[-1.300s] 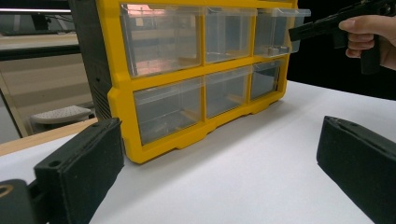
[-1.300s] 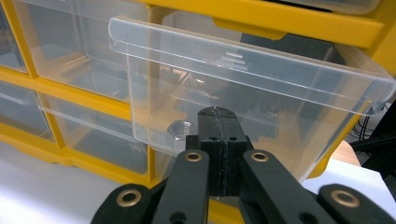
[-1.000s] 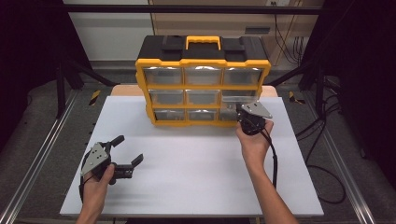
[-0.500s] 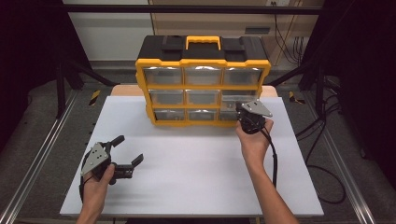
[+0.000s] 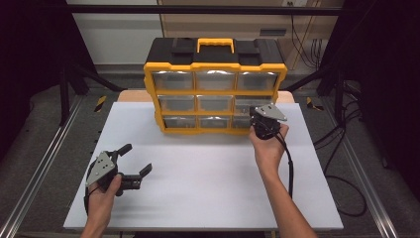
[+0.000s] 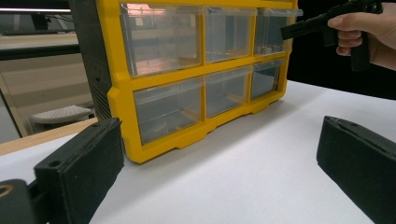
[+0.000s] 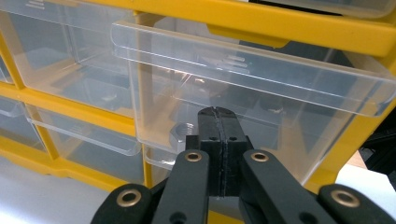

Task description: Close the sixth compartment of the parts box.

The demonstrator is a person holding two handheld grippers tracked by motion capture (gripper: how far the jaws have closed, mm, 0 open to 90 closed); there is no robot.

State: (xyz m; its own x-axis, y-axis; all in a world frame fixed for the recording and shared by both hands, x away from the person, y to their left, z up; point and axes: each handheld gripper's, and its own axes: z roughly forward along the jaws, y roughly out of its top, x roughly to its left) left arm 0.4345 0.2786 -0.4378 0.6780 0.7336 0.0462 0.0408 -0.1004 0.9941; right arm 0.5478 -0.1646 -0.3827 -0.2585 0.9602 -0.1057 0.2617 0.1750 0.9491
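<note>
A yellow and black drawer organizer [image 5: 215, 67] with clear drawers stands at the back of the white table [image 5: 208, 173]. My right gripper [image 5: 253, 115] is shut, and its tips are up against the front of the right-hand middle drawer [image 5: 250, 102]. In the right gripper view the two jaws [image 7: 218, 122] are pressed together with nothing between them, just below the lip of this clear drawer [image 7: 261, 74], which stands slightly out of the yellow frame [image 7: 299, 23]. A hex nut [image 7: 183, 133] lies inside it. My left gripper [image 5: 137, 158] rests open at the table's front left.
In the left gripper view the organizer [image 6: 116, 93] stands ahead, with the right gripper [image 6: 303, 23] and the hand holding it at the top right. White tabletop [image 6: 233, 154] lies between the open jaws. A cable [image 5: 288, 168] trails back from the right gripper.
</note>
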